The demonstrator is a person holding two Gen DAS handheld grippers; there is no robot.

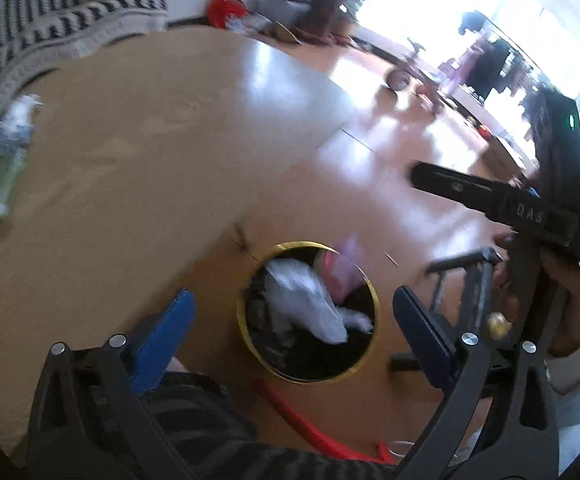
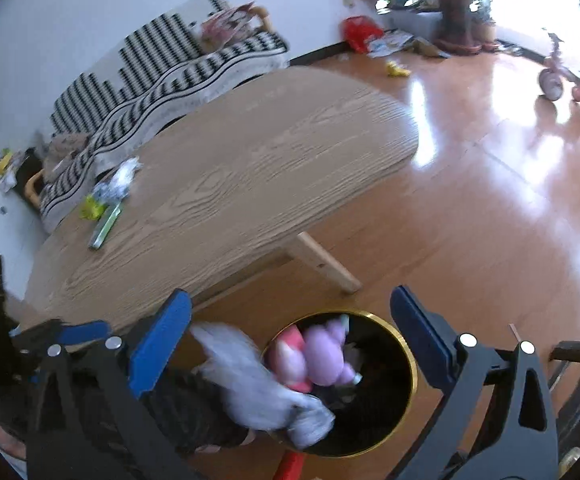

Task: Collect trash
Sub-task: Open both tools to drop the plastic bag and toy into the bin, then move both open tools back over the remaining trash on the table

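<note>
A black bin with a gold rim [image 1: 246,332] stands on the floor beside the wooden table [image 1: 138,152]. White crumpled plastic [image 1: 310,300] and a pink wrapper [image 1: 342,268] lie over its mouth. My left gripper [image 1: 290,320] is open and empty above the bin. In the right wrist view my right gripper [image 2: 290,336] is open above the same bin [image 2: 408,380], with blurred white plastic [image 2: 250,384] and a pink and purple wrapper [image 2: 314,356] at its rim. Several wrappers [image 2: 110,196] lie on the table's far left, also in the left wrist view [image 1: 2,152].
A striped sofa [image 2: 162,68] stands behind the table. A table leg [image 2: 326,264] stands close to the bin. A red stick [image 1: 302,424] lies on the floor by the bin. A child's tricycle [image 2: 570,76] and a potted plant [image 2: 458,4] stand far right.
</note>
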